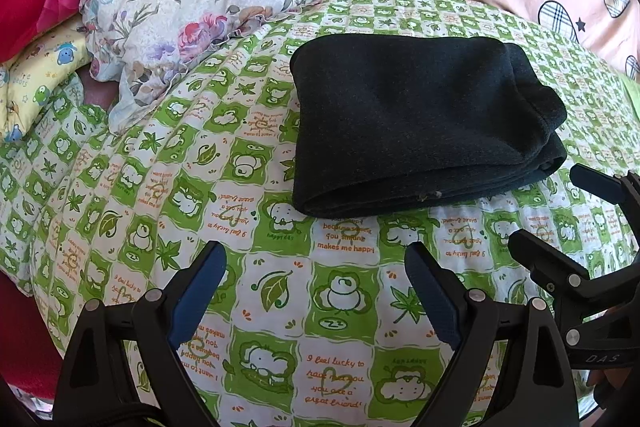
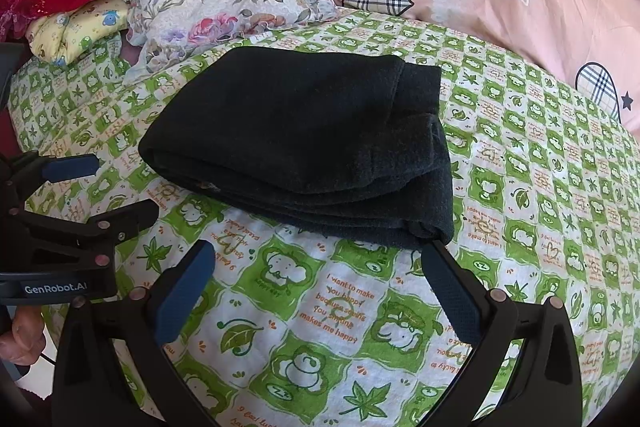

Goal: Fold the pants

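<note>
From the left wrist we see our left gripper (image 1: pixel 316 263) with its jaws spread apart, empty, over the green sheet (image 1: pixel 280 307); the folded pants (image 1: pixel 420 131) lie just ahead on it. From the right wrist, our right gripper (image 2: pixel 320 263) is likewise spread and empty, its right fingertip (image 2: pixel 434 253) at the pants' (image 2: pixel 304 143) near corner.

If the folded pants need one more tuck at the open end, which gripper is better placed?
Right, probably. The right gripper is open with one fingertip at the pants' layered corner; the left gripper, also open, sits back from the fold.
</note>
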Motion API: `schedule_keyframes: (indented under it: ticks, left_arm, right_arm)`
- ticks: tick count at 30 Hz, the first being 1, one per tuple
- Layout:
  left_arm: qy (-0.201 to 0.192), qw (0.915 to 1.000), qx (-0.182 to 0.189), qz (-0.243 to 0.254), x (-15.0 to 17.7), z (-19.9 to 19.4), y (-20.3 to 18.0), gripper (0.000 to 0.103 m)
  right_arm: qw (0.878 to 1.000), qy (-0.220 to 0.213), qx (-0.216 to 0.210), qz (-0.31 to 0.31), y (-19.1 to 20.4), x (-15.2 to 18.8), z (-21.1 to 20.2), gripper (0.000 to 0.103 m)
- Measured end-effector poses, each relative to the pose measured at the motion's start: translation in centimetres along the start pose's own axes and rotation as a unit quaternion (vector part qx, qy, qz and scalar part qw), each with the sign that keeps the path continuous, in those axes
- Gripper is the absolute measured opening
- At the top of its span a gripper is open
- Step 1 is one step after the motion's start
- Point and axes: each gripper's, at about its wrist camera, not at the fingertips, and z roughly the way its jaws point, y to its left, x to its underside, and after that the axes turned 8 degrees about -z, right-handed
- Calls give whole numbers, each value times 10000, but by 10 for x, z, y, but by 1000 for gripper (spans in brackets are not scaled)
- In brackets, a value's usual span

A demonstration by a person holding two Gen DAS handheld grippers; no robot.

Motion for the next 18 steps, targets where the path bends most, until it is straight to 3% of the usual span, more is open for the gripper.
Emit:
schedule_keyframes:
  ticks: [18]
  left_arm:
    - [119, 9996, -255, 94, 0, 8, 3, 91]
  right_arm:
    - [9999, 9, -74, 113, -3, -2, -1, 103]
